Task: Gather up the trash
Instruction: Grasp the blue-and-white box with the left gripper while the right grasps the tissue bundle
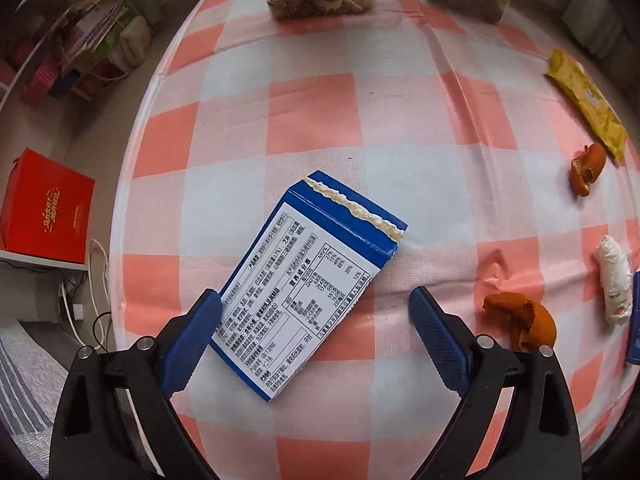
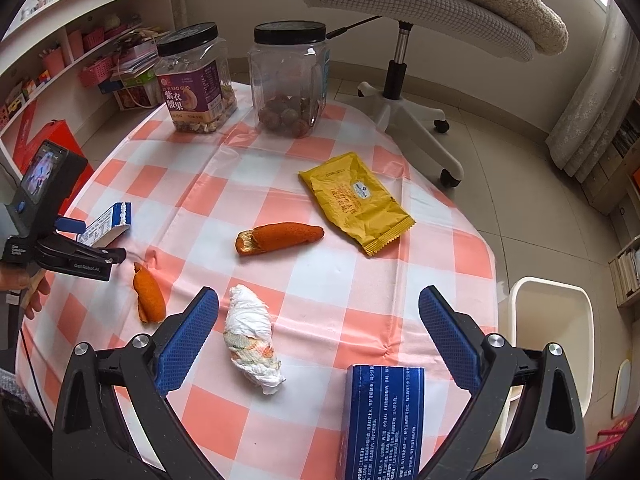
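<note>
A blue and white carton [image 1: 304,280] lies flat on the pink checked tablecloth [image 1: 312,120], label side up. My left gripper [image 1: 315,295] hangs over it, open wide. The left pad overlaps the carton's edge and a gap shows at the right pad. The right wrist view shows this gripper [image 2: 100,240] at the far left, around the carton [image 2: 108,222]. My right gripper [image 2: 319,293] is open above the table. A crumpled, stained tissue [image 2: 252,340] lies between its fingers, toward the left one. Two orange peels [image 2: 280,236] [image 2: 148,296] and a yellow wrapper [image 2: 356,204] lie further out.
A dark blue box [image 2: 384,420] lies near my right finger. Two black-lidded jars [image 2: 196,80] [image 2: 288,80] stand at the table's far end. A white bin [image 2: 548,340] sits on the floor to the right. An office chair [image 2: 400,92], shelves and a red box [image 1: 48,208] surround the table.
</note>
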Motion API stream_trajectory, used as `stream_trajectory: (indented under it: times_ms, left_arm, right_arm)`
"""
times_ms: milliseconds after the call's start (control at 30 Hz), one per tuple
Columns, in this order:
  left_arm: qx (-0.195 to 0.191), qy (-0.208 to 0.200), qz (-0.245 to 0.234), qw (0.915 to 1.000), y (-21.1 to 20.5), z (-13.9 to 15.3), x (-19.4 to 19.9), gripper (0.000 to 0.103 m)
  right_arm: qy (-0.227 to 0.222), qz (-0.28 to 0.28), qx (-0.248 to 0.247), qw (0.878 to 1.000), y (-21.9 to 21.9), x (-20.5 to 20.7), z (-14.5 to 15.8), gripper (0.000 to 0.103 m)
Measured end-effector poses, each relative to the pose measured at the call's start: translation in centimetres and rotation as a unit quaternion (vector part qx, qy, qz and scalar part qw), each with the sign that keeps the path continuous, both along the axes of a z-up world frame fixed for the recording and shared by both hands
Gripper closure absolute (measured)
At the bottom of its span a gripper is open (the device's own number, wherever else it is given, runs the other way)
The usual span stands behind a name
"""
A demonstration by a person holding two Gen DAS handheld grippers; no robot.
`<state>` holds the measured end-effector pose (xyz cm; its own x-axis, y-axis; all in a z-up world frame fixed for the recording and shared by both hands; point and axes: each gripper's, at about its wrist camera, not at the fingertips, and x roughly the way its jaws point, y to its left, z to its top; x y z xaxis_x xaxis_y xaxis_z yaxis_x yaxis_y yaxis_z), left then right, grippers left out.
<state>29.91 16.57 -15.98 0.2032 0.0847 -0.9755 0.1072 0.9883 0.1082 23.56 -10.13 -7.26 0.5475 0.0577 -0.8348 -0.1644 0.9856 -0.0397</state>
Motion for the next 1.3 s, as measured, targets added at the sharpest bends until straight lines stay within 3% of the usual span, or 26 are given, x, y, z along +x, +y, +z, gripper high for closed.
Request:
stream_trajectory:
  times_ms: [67,100,133,267,433,567,600,633,767,800,833,900,967,1067,1233,1300]
  left_arm:
    - [-0.015,-0.004,0.012,0.9998,1.0,0.1,0.2,0.031]
    - [-0.024,-0.009,0.016,0.9996,0.9,0.3,0.3,0.052]
    - [-0.037,-0.013,0.018,0.9991,0.9,0.8,0.0,0.065]
    - [-0.031,-0.040,0.016,0.9986,-0.3,2.6,-1.6,0.081]
    - [-0.077,-0.075,0.033,0.9937,-0.8,5.7,-3.4,0.090]
    - [-0.129,-0.067,0.058,0.9876,-0.5,7.3,-5.2,0.090]
    - [-0.137,-0.058,0.065,0.9868,-0.5,7.3,-5.7,0.090]
    - [-0.136,-0.048,0.072,0.9870,-0.5,7.3,-6.3,0.090]
    - [-0.092,-0.025,0.082,0.9921,-0.4,5.4,-6.9,0.088]
    - [-0.093,-0.024,0.083,0.9919,-0.1,4.9,-6.7,0.076]
    - [-0.093,-0.025,0.083,0.9918,0.0,4.7,-6.3,0.048]
    - [-0.066,-0.033,0.067,0.9950,-0.5,4.7,-5.6,0.021]
    - [-0.023,-0.043,0.034,0.9982,-1.6,4.8,-4.7,0.021]
    - [0.011,-0.030,-0.038,0.9988,-3.5,4.2,-3.1,0.021]
    - [0.066,0.024,-0.130,0.9891,-5.6,1.3,-0.3,0.021]
    - [0.085,0.044,-0.146,0.9846,-5.6,-0.2,1.0,0.020]
  right_arm:
    - [0.020,0.015,0.007,1.000,0.5,0.3,-0.7,0.007]
    - [0.030,0.022,0.012,0.999,0.8,0.3,-1.2,0.007]
    - [0.042,0.029,0.018,0.999,1.1,0.5,-1.6,0.007]
    - [0.064,0.058,0.015,0.996,2.9,0.5,-3.1,0.007]
    - [0.099,0.072,0.007,0.992,4.1,0.8,-5.4,0.012]
    - [0.129,0.079,0.006,0.988,4.6,1.0,-7.3,0.028]
    - [0.135,0.081,0.006,0.988,4.7,1.0,-7.7,0.038]
    - [0.140,0.082,0.006,0.987,4.7,1.0,-7.9,0.051]
    - [0.132,0.079,-0.002,0.988,4.7,0.9,-8.0,0.066]
    - [0.132,0.077,0.005,0.988,4.5,0.9,-7.9,0.067]
    - [0.131,0.075,0.011,0.989,4.3,1.0,-7.7,0.067]
    - [0.122,0.073,0.016,0.990,4.1,0.8,-7.1,0.067]
    - [0.109,0.075,0.023,0.991,3.8,0.6,-6.2,0.067]
    - [0.092,0.075,0.038,0.992,3.4,0.3,-4.6,0.067]
    - [0.083,0.076,0.070,0.991,2.3,0.5,-2.6,0.067]
    - [0.079,0.078,0.075,0.991,2.3,0.5,-2.1,0.067]
